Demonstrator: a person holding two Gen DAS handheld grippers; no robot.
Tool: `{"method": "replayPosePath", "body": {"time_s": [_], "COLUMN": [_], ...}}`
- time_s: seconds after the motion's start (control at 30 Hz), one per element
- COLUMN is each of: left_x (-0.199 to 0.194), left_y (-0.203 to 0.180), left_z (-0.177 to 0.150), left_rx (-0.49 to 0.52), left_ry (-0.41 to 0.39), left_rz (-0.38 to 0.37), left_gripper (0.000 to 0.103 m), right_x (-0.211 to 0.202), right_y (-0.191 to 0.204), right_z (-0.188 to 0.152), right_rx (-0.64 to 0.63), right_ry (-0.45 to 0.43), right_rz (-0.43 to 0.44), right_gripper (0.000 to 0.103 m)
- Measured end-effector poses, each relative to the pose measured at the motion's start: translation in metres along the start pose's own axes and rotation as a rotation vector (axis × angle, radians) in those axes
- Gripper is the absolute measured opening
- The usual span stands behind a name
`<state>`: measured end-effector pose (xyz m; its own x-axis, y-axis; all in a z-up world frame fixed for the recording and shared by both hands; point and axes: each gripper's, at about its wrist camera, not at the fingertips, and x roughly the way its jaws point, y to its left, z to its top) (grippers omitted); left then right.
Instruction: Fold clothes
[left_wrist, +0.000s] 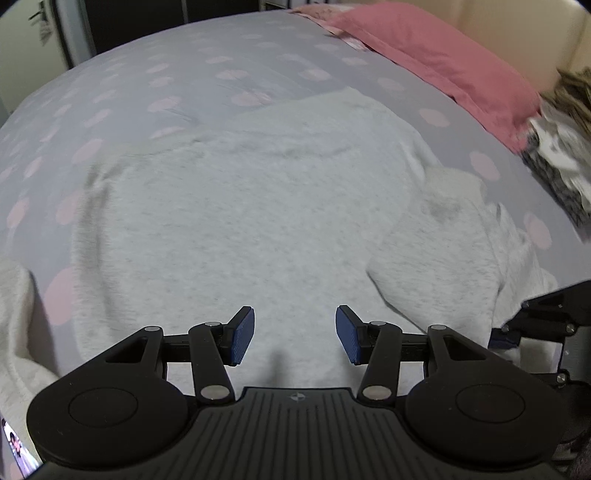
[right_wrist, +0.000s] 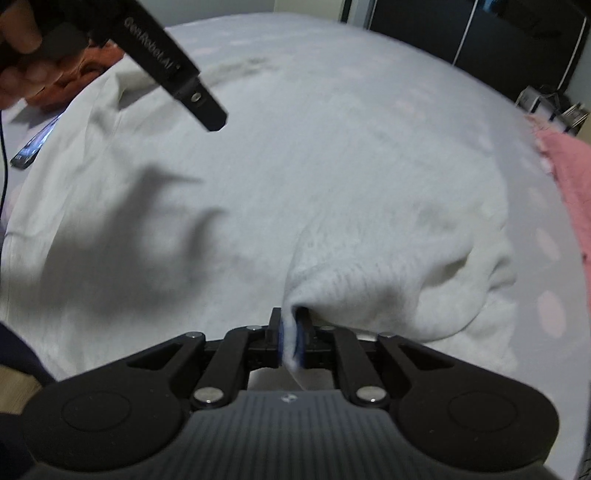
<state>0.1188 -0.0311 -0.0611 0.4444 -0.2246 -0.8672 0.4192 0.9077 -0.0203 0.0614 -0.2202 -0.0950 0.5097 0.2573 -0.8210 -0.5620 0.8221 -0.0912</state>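
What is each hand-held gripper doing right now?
Left hand-held gripper: open, empty, above the grey sweater.
Right hand-held gripper: closed on a fold of the sweater.

Count of things on and around the bed, seen from my two handheld grippers.

I count one pale grey fleecy sweatshirt (left_wrist: 229, 221) spread flat, one lilac bedspread with pink dots (left_wrist: 155, 85) beneath it, one long pink pillow (left_wrist: 436, 62), and one blurred heap of dark patterned fabric (left_wrist: 561, 147) at the bed's edge. I have two black two-finger grippers: my left gripper (left_wrist: 294, 334) and my right gripper (right_wrist: 291, 339). One dark phone-like slab (right_wrist: 31, 149) lies flat. One orange cloth (right_wrist: 70, 85) shows partly.
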Motion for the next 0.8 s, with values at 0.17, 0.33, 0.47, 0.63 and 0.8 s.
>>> {"method": "replayPosePath", "body": {"time_s": [0.17, 0.33, 0.47, 0.63, 0.8], "left_x": [0.004, 0.004, 0.01, 0.035, 0.067], "left_y": [-0.019, -0.06, -0.102, -0.15, -0.17], "left_z": [0.008, 0.022, 0.031, 0.036, 0.044], "left_rx": [0.038, 0.108, 0.179, 0.202, 0.182], "left_ry": [-0.005, -0.037, -0.06, -0.054, -0.022], "left_rz": [-0.034, -0.081, -0.138, -0.199, -0.138], "left_gripper": [0.047, 0.047, 0.047, 0.047, 0.043], "right_x": [-0.027, -0.06, -0.062, -0.062, -0.065], "right_y": [-0.012, -0.039, -0.071, -0.107, -0.118], "right_z": [-0.003, -0.013, -0.022, -0.031, -0.036], "right_rx": [0.052, 0.112, 0.14, 0.241, 0.237], "right_ry": [-0.013, -0.029, 0.012, 0.044, 0.059], "right_rz": [0.094, 0.059, -0.088, -0.145, -0.186], "right_gripper": [0.038, 0.048, 0.053, 0.056, 0.061]}}
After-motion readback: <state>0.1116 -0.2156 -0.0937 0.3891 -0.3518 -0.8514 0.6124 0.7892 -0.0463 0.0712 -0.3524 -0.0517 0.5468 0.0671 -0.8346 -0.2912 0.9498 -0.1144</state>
